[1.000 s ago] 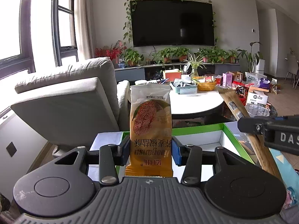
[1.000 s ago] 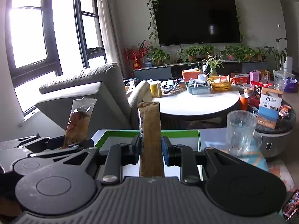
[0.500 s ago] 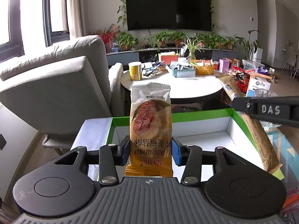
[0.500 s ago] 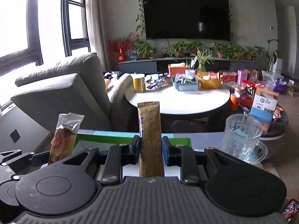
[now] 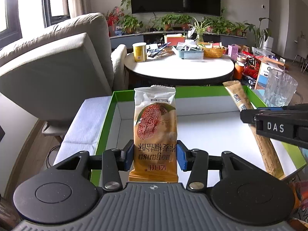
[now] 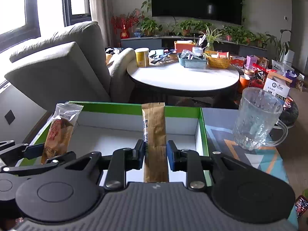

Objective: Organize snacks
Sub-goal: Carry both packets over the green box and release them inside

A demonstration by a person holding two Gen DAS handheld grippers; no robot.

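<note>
**Snacks poised over the green box**

Snacks sit clamped in both claws above an open box [image 5: 202, 134] with green walls and a white floor, which fills the middle of both wrist views.

In the left wrist view, a grey armchair [image 5: 55, 65] takes up the left side of the frame. At lower centre the left claw [image 5: 155, 156] is pinched onto an orange-and-white biscuit packet [image 5: 155, 127], its blue pads [image 5: 128, 156] pressing the packet's two side edges. The packet stands upright, its top reaching to the box's far green wall in the picture. At right, the right claw [image 5: 248, 116] comes in from the frame edge, gripping a long gold stick sachet [image 5: 263, 146] that slants across the box's right side. A clear glass mug [image 5: 279, 88] stands at far right, beyond the box.

In the right wrist view, the left claw [image 6: 41, 152] and its biscuit packet [image 6: 58, 132] show at lower left, over the box's left part [image 6: 115, 105]. At centre the right claw [image 6: 155, 154] is closed narrow on the gold stick sachet [image 6: 155, 134], held upright over the white floor. Right of the box, the glass mug [image 6: 256, 117] rests on a patterned worktop [image 6: 221, 140]. Behind, in the upper half of the frame, a round white table [image 6: 182, 77] carries a yellow tin [image 6: 142, 56] and baskets.
</note>
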